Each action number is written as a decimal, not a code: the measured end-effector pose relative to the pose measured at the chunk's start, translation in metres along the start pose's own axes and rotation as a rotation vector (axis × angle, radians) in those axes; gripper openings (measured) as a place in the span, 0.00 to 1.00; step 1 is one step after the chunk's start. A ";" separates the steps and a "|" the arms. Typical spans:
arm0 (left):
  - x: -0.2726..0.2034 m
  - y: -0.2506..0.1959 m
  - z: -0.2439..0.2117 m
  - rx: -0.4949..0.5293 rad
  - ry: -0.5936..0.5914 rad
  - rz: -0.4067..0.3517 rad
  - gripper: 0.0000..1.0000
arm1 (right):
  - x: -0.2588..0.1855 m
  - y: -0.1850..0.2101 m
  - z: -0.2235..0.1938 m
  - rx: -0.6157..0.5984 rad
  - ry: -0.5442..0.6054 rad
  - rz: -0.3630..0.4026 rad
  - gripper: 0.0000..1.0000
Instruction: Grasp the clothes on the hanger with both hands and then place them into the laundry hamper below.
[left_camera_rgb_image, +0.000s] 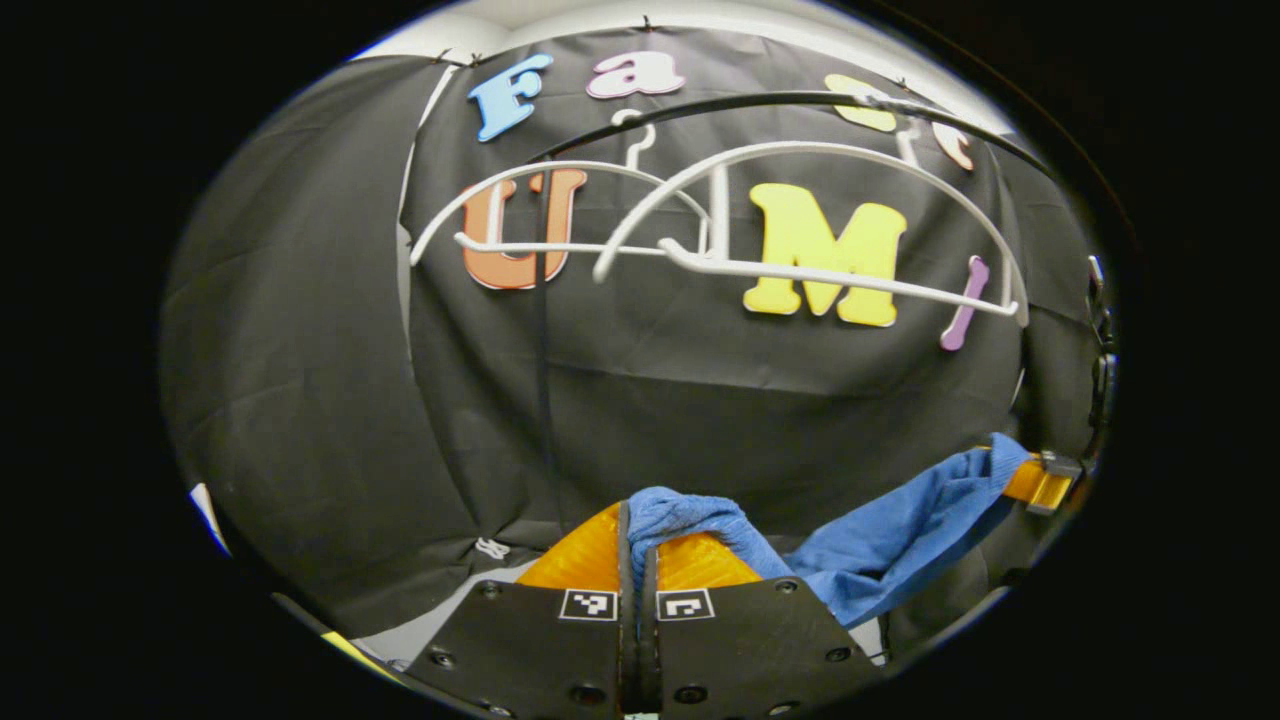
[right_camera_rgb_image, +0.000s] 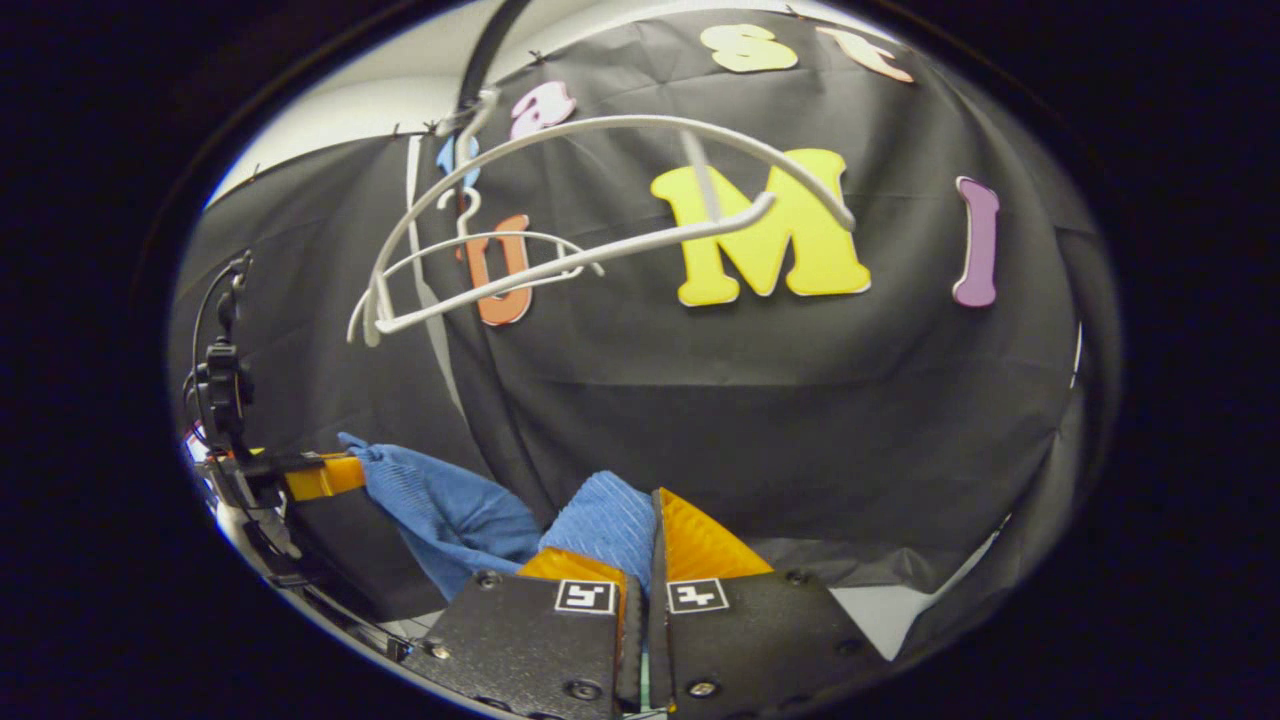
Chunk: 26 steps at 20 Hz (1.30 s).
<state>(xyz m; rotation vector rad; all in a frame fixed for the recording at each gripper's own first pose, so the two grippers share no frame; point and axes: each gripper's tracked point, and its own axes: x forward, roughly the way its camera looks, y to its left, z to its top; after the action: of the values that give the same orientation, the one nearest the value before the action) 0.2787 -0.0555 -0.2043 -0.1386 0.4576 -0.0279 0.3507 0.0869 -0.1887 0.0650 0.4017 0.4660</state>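
A blue knitted garment (left_camera_rgb_image: 880, 540) hangs stretched between my two grippers, below the white hangers. My left gripper (left_camera_rgb_image: 637, 530) is shut on one end of it, cloth bunched at the fingertips. In the left gripper view the other gripper (left_camera_rgb_image: 1045, 482) pinches the far end at the right. My right gripper (right_camera_rgb_image: 650, 525) is shut on the blue garment (right_camera_rgb_image: 450, 510), and the left gripper (right_camera_rgb_image: 320, 477) shows at that view's left edge holding the other end. Two bare white hangers (left_camera_rgb_image: 800, 270) hang on a dark rail (left_camera_rgb_image: 760, 100) above; the hangers (right_camera_rgb_image: 560, 260) also show in the right gripper view.
Black cloth wall (left_camera_rgb_image: 640, 400) stands close behind the hangers. A strip of pale floor or wall (right_camera_rgb_image: 900, 610) shows below the cloth's hem. A black cable and mount (right_camera_rgb_image: 220, 380) sit on the far gripper at the left of the right gripper view.
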 end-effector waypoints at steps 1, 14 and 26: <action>-0.003 -0.006 0.000 0.005 0.000 -0.016 0.00 | -0.001 0.008 -0.004 -0.016 0.004 0.006 0.06; -0.011 -0.053 -0.105 0.097 0.099 -0.109 0.00 | -0.004 0.077 -0.127 -0.048 0.172 0.120 0.06; 0.006 -0.029 -0.280 -0.018 0.338 -0.009 0.01 | 0.028 0.051 -0.279 -0.065 0.408 0.068 0.06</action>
<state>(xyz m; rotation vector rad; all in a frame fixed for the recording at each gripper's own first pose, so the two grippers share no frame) 0.1601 -0.1205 -0.4518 -0.1547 0.7945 -0.0568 0.2430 0.1366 -0.4477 -0.0821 0.7859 0.5602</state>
